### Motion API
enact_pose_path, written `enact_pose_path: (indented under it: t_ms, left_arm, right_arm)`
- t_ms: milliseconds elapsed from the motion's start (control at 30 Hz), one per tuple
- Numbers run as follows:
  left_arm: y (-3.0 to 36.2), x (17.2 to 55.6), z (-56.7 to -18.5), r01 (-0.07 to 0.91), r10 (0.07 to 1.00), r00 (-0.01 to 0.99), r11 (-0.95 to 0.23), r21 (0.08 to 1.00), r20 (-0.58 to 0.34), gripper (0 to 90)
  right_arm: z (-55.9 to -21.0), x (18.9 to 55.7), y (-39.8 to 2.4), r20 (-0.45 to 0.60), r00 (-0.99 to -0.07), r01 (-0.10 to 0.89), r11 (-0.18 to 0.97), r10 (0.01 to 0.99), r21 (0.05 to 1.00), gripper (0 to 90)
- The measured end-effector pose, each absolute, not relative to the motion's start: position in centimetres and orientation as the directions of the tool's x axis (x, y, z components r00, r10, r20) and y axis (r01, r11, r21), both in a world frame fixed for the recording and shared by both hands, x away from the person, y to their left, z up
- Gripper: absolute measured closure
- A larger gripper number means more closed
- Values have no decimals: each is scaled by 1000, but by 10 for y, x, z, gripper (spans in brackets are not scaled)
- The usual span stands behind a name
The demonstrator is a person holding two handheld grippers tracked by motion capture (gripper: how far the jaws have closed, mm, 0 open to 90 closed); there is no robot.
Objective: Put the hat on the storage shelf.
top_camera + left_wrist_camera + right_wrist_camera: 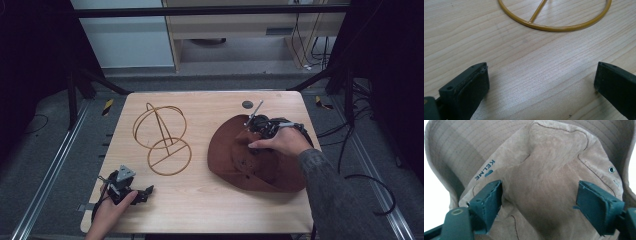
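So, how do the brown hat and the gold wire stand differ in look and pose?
The brown hat is soft suede-like cloth lying collapsed on the table; the gold wire stand is a rigid open frame standing upright. The right gripper, open, is at the hat's crown; the left gripper, also open, rests apart from the stand. Both sit on the same wooden table.

The right hand (282, 142) covers part of the brown hat (250, 165) near the counter's right edge. The wire stand (554, 23) is cut off at the left gripper view's top.
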State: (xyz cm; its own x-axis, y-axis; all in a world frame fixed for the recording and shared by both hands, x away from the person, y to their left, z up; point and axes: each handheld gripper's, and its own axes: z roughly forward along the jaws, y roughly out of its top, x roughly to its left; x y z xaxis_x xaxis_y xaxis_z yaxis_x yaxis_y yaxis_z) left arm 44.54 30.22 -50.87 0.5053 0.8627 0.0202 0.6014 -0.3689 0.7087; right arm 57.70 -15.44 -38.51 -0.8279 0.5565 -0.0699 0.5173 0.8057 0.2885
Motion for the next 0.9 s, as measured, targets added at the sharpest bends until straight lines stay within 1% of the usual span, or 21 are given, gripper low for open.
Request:
enact_pose_path:
  t_ms: [67,200,233,267,300,333,367,433,667,767,900]
  left_arm:
    - [302,445,-509,601,863,505,-369,709,20,0]
    - [302,445,-509,601,863,505,-369,709,20,0]
    - [302,445,-509,602,863,506,-369,708,20,0]
    - [302,445,-509,602,863,506,-369,708,20,0]
    - [302,445,-509,602,863,505,-369,709,20,0]
    - [302,445,-509,601,863,506,-369,709,20,0]
    - [302,445,-509,601,863,506,-369,709,20,0]
    - [302,445,-509,601,863,505,-369,709,20,0]
    - [302,445,-509,600,863,504,-367,711,20,0]
    - [302,445,-509,600,863,504,-367,711,20,0]
    - [302,445,-509,599,863,505,-368,711,20,0]
  right_arm:
    - [-386,577,-154,-69,-830,515,809,553,285,254]
    - [-389,579,-153,-66,-837,508,817,543,274,351]
    - [-389,579,-153,-66,-837,508,817,543,274,351]
    - [-389,579,-153,-65,-837,508,817,543,273,371]
    - [-390,580,-153,-67,-840,504,820,538,271,419]
    - [-391,580,-153,-64,-842,502,822,535,269,443]
    - [-391,580,-153,-64,-842,502,822,535,269,443]
    - [-392,581,-153,-61,-846,499,825,530,265,519]
    - [-395,583,-155,-37,-854,493,831,518,258,716]
    - [-396,584,-158,-24,-854,496,828,520,262,784]
    - [-397,585,-163,-2,-851,504,818,525,278,854]
